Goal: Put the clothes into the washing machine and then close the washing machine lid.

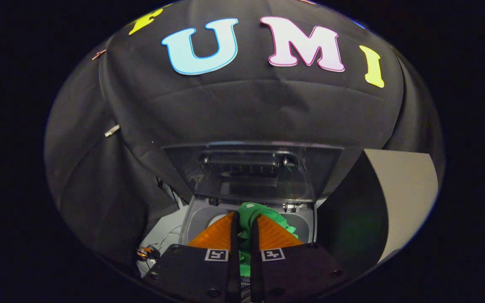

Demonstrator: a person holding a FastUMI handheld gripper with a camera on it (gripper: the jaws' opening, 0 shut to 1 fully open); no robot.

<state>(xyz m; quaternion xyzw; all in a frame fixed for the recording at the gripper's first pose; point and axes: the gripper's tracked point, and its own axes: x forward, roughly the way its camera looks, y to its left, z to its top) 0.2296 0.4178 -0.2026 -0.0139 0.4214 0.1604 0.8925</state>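
Gripper [244, 223] fingers are pinching the green garment [263, 212], nearly closed on the fabric, holding it over the washing machine [305, 221] tub opening. Lid [251, 170] is standing upright behind, keeping access free. Garment is probably partly inside already; depth is hard to judge.

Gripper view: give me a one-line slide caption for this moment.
Claw shut on a green garment, held over the washing machine's open tub, with the transparent lid standing raised behind it.

Hand-held gripper [243, 219]: screwed housings, square markers
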